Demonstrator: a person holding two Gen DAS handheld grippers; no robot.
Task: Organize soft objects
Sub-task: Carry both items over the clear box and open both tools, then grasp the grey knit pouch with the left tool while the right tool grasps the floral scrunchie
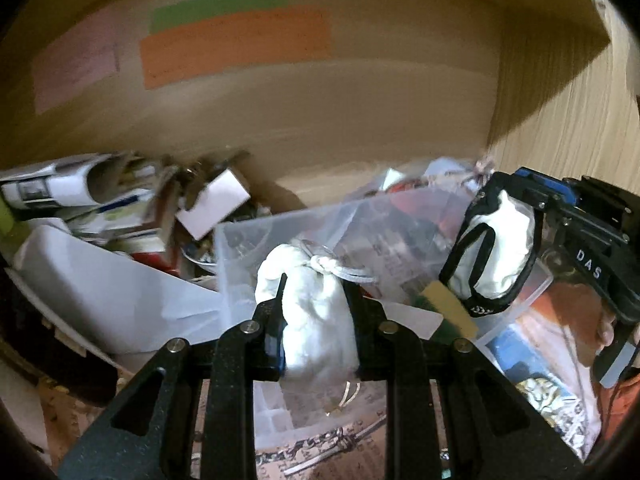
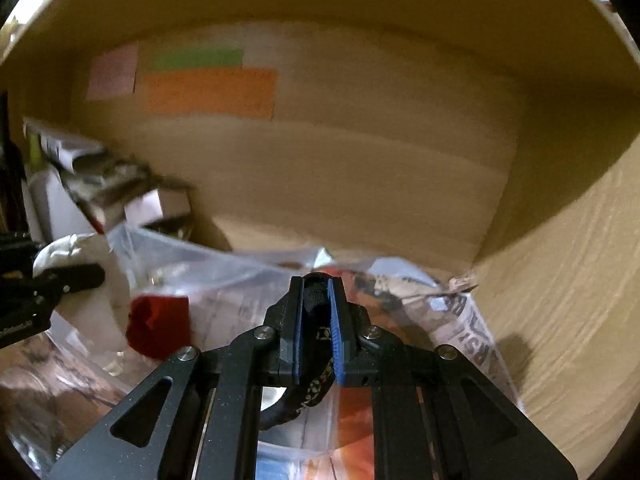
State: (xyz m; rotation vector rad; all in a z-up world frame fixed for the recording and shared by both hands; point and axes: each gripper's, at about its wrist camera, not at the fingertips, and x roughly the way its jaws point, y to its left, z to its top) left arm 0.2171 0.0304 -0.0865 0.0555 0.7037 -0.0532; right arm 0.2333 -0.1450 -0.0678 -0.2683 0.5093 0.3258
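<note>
My left gripper (image 1: 314, 292) is shut on a white drawstring cloth pouch (image 1: 316, 316) and holds it above a clear plastic bin (image 1: 240, 248). My right gripper (image 2: 316, 284) is shut on a white soft item with black trim, whose black strap (image 2: 312, 384) hangs under the fingers. In the left wrist view that item (image 1: 496, 248) hangs from the right gripper (image 1: 520, 196) at the right, over the bin's far corner. The left gripper (image 2: 60, 280) and its pouch (image 2: 80, 256) show at the left edge of the right wrist view.
Everything sits inside a cardboard box with orange (image 1: 236, 48), green and pink labels on its back wall. Papers and small boxes (image 1: 120, 200) pile at the left. Clear bags (image 2: 224, 292), a red object (image 2: 160, 328) and newspaper (image 2: 468, 320) lie below.
</note>
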